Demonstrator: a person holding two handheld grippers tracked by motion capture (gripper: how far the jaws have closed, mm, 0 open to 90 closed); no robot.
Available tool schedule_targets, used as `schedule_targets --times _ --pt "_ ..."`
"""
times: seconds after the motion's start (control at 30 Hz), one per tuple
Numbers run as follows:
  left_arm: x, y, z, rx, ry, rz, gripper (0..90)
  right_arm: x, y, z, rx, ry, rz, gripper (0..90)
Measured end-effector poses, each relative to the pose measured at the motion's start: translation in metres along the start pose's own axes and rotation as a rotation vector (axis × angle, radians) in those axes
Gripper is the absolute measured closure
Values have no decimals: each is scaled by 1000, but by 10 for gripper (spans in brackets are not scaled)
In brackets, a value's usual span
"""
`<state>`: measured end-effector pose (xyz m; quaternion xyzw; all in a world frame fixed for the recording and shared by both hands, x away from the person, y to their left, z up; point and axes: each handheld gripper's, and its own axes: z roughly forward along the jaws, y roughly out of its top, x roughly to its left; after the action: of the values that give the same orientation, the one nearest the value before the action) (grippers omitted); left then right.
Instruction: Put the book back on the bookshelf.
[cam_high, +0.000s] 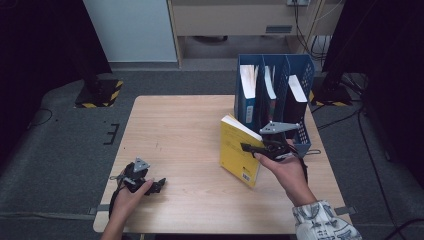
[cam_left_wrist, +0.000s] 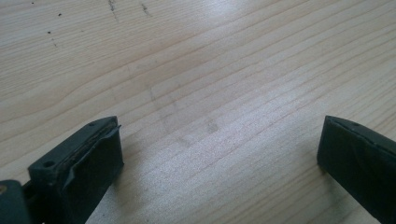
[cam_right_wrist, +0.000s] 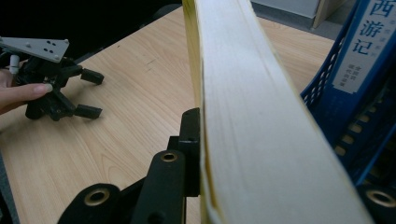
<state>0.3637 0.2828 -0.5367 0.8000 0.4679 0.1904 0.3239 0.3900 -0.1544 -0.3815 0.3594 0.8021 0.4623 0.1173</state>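
The work in hand is the filing of a yellow book (cam_high: 240, 151) into the blue file rack (cam_high: 301, 69) at the far right of the tabletop (cam_high: 190, 130).

Status of the right tongs (cam_high: 248, 148): closed on the yellow book. In the right gripper view, one black jaw presses flat against the cover while the page edges (cam_right_wrist: 261, 121) rise past the lens; the opposite jaw is hidden behind the block of pages. The book is held upright and slightly tilted, with its lower corner close to the tabletop (contact cannot be confirmed from the high view).

Location of the book: just in front of the rack, on the near-left side of it, not yet inside any compartment.

Status of the rack: its compartments already carry standing volumes, including a blue-spined book (cam_right_wrist: 362, 51) with printed characters nearest the held book. Free space beside these volumes cannot be judged from these views.

Status of the left tongs (cam_high: 161, 183): open and gripping nothing. The left gripper view shows both jaws wide apart over bare wood. They rest at the near-left of the tabletop, well apart from the book.

Completed, by judgement: pickup and carry toward the rack. Remaining: lift the book above the rack wall, align it with a compartment, lower it in, and release.
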Motion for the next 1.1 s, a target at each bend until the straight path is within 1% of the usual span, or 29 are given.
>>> schedule_targets --times 0.2,0.33,0.47,0.53,0.63,0.8,1.0,1.1 --pt "0 0 0 0 0 1 0 -4 -7 -8 -1 -6 15 752" --pt "0 0 0 0 0 1 0 -8 -11 -15 6 -26 11 751" --pt "0 0 0 0 -1 0 0 -12 -14 -19 3 -35 22 752" --pt "0 0 0 5 -1 6 0 -14 -15 -22 2 -40 27 752" --pt "0 0 0 5 -1 4 0 -17 -17 -29 4 -49 36 752" --pt "0 0 0 7 0 4 0 -19 -17 -34 3 -61 43 752" --pt "0 0 0 5 0 3 0 -19 -15 -39 6 -58 42 752" --pt "0 0 0 5 0 3 0 -23 -14 -44 -1 -60 45 752"
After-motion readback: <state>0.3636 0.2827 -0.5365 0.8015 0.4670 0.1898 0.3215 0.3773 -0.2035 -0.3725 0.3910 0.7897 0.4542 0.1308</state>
